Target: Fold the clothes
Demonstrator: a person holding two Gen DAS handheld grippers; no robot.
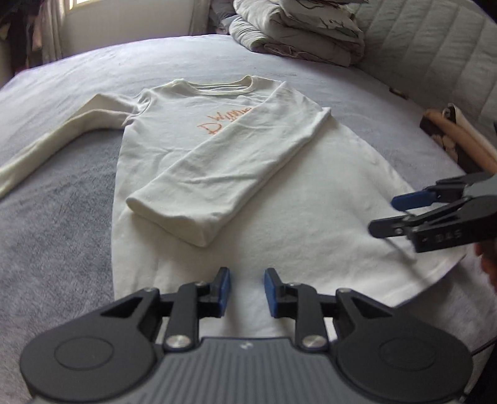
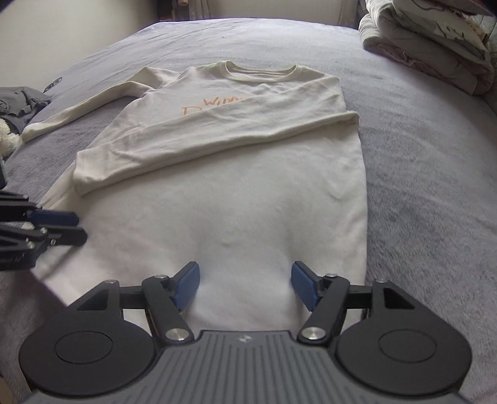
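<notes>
Sweatshirt [image 2: 248, 192], one, cream, lies flat on the grey bed cover [image 2: 419, 174], directly under and ahead of both sets of jaws. Left gripper [image 1: 247, 290]: jaws released, a narrow gap between the two blue pads, nothing between them, hem cloth beneath. Right gripper [image 2: 245, 286]: jaws released and wider apart, nothing clamped, bare cloth showing in the gap. We count two sleeves: one folded sleeve [image 1: 217, 174] crosses the chest ahead of the jaws; the other sleeve [image 1: 56, 136] stretches out flat to the far left. Orange lettering [image 1: 223, 122] is partly covered by the folded sleeve, so we cannot read it. Beyond the collar, one stack of folded bedding [image 1: 298, 28], cut off by the frame. A grey garment [image 2: 21, 105] at far left is only partly seen. Both grippers tilt downward at the hem, side by side.
</notes>
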